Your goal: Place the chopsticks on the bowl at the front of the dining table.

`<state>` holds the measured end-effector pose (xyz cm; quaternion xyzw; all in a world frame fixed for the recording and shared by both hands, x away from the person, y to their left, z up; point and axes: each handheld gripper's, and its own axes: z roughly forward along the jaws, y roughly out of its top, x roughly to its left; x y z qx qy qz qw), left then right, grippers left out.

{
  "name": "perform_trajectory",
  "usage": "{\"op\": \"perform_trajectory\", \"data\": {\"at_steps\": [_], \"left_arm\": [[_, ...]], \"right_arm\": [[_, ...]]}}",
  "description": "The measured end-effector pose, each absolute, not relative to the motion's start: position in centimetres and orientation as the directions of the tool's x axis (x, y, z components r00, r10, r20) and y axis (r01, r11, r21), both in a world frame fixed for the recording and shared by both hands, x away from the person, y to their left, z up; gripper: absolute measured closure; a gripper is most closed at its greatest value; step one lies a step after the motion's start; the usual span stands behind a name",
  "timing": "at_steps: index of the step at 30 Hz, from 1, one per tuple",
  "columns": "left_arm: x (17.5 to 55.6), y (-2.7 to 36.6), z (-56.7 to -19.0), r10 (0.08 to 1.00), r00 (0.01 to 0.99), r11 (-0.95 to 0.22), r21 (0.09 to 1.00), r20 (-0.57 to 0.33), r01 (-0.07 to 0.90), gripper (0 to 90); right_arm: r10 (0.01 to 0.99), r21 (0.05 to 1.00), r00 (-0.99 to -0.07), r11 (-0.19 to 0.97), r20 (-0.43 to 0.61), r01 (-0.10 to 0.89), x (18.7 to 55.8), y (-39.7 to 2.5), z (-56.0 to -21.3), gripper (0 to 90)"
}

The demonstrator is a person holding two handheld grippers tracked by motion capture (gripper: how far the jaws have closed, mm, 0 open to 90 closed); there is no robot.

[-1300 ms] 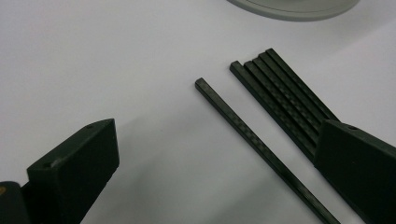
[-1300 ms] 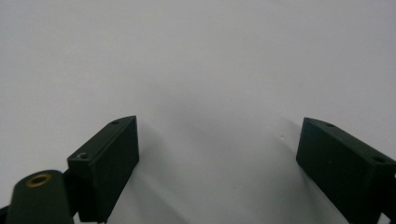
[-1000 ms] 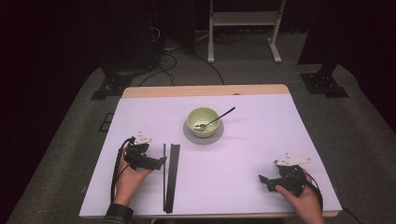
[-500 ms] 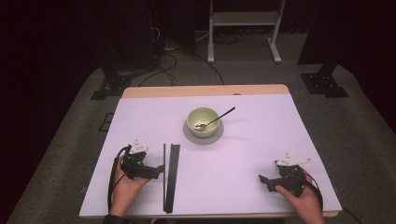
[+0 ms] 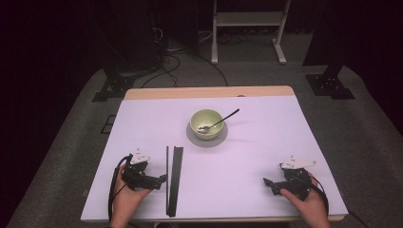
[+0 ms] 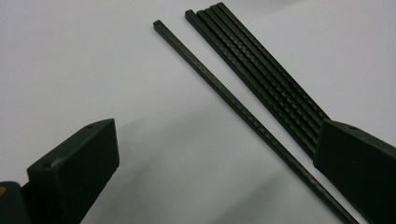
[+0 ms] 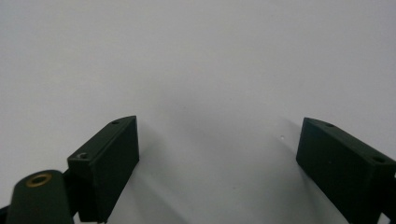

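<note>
Seen from the high view, the left hand (image 5: pixel 124 197) comes in from the bottom edge at about 7 o'clock of the table (image 5: pixel 266 142) and lies low over the white surface. It holds the left gripper (image 5: pixel 159 179), which points toward 3 o'clock, at the black chopsticks (image 5: pixel 172 180). The tips of the jaws are just beside the single stick (image 5: pixel 167 180), which lies a little apart on the left of the bundle. In the left gripper view the two jaws stand wide apart and hold nothing; the single stick (image 6: pixel 243 105) passes between them, close to the right jaw, and the bundle (image 6: pixel 261 70) goes behind that jaw. I cannot tell if the jaw touches it.

The chopsticks lie in a straight line from 12 to 6 o'clock, at 7 o'clock from the green bowl (image 5: pixel 206 123). The bowl stands on a grey saucer (image 5: pixel 195 139) with a spoon (image 5: pixel 223 118) inside it.

The right hand (image 5: pixel 308 199) rests at about 5 o'clock of the table, well apart from the chopsticks. Its right gripper (image 5: pixel 267 184) points toward 9 o'clock, and in the right gripper view its jaws are also wide apart and empty over bare table.
</note>
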<state>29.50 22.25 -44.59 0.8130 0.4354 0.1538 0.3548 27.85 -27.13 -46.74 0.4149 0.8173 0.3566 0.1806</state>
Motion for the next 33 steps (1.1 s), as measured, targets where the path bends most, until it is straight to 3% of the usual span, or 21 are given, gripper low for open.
{"op": "perform_trajectory", "data": {"at_steps": [33], "left_arm": [[28.4,21.3,-45.8,0.82,0.572,-0.435,0.667,0.016,0.605,0.0]], "right_arm": [[0.807,0.733,-0.59,0.401,0.001,0.549,27.8,-27.1,-46.7,11.5]]}}
